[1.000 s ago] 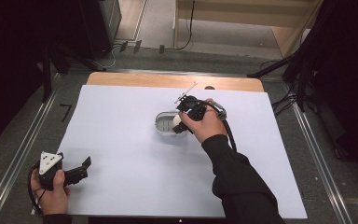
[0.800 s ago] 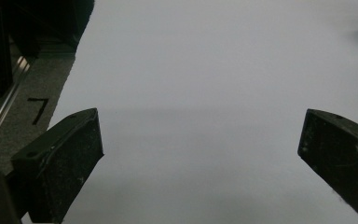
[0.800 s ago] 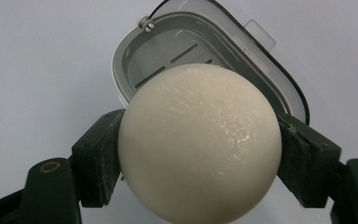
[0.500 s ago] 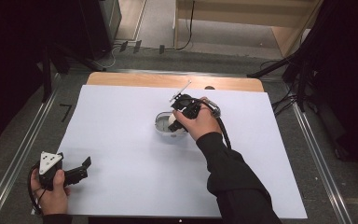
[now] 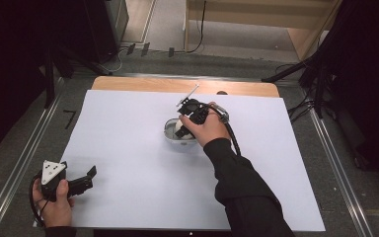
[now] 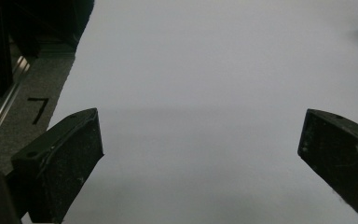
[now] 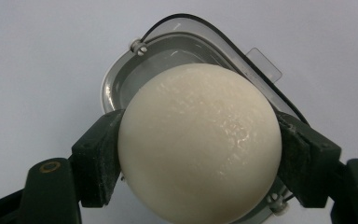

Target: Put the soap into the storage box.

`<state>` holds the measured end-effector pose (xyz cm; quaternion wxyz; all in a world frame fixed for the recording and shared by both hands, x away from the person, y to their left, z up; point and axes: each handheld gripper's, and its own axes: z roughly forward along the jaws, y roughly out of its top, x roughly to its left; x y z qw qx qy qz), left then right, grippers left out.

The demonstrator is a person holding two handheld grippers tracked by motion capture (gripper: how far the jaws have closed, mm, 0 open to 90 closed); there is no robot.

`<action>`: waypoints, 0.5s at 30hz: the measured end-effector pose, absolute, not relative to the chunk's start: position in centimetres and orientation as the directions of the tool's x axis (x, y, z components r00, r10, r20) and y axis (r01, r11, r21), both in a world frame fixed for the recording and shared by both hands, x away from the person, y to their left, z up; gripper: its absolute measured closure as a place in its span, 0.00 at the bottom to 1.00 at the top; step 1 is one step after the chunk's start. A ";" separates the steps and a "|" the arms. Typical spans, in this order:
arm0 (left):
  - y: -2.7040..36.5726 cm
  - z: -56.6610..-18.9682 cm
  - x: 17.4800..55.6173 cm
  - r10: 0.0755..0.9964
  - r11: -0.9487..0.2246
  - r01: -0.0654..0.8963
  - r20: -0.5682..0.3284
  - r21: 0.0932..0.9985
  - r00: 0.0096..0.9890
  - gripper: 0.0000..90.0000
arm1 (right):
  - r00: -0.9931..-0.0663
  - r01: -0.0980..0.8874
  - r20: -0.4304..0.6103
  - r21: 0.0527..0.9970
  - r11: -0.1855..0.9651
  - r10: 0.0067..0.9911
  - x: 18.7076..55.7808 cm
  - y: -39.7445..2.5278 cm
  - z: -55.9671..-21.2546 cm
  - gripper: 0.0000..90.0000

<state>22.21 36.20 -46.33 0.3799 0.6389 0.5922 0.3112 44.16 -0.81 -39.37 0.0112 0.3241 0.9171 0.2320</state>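
Observation:
A cream-white ball (image 7: 199, 144) is clamped between the two black jaws of my right gripper (image 7: 199, 154), directly above a small clear grey container (image 7: 177, 51) with a rounded rim. In the high view the right gripper (image 5: 185, 123) hovers over that container (image 5: 172, 133) near the middle of the white sheet, with the ball (image 5: 179, 125) just showing. My left gripper (image 5: 81, 182) rests at the near left corner of the sheet, its jaws wide apart with bare white paper between them (image 6: 200, 154).
The white sheet (image 5: 128, 148) covers most of the table, with a wooden edge (image 5: 143, 85) at the back. Metal rails (image 5: 24, 158) run along both sides. A thin stick-like object (image 5: 187, 96) lies just behind the right gripper.
The right hand with the ball has shifted slightly left and toward me, so it now sits over the container. The left gripper has stayed put.

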 end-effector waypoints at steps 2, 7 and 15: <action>36.2 -46.3 22.2 0.993 -0.010 0.520 -0.053 0.854 0.105 0.00 | -0.788 0.591 0.128 0.429 0.683 0.602 44.2 -0.7 -39.5 0.28; 36.2 -46.3 22.2 0.993 -0.009 0.520 -0.053 0.854 0.105 0.00 | -0.790 0.590 0.128 0.425 0.686 0.600 44.2 -0.6 -39.7 0.28; 36.2 -46.3 22.2 0.993 -0.009 0.520 -0.053 0.854 0.105 0.00 | -0.790 0.593 0.135 0.416 0.689 0.598 44.2 -0.4 -40.1 0.28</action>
